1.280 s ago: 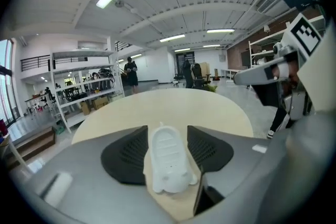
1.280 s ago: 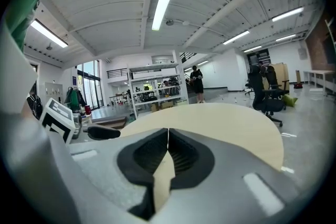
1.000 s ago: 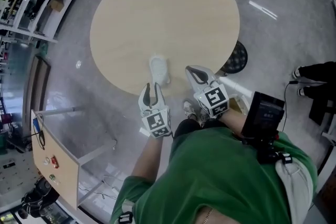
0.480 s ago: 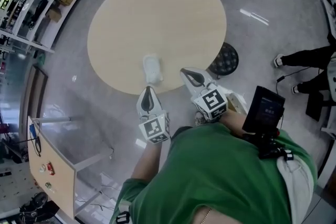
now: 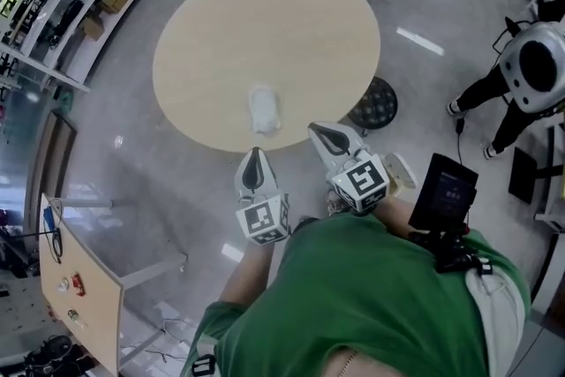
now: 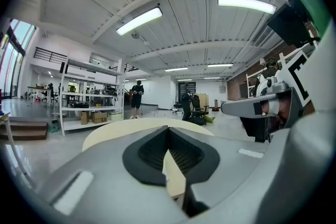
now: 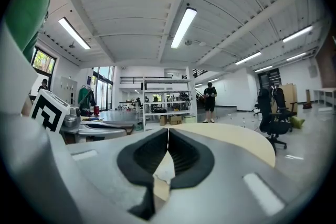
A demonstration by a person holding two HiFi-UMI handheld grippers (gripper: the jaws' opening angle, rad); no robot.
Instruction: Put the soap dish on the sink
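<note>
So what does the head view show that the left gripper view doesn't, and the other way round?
Only the head view: the white soap dish lying near the edge of the round table, and a black stool beside the table.
Only the left gripper view: the ceiling lights overhead.
Both: the round table, the left gripper with its jaws shut on nothing, and the right gripper next to it.
</note>
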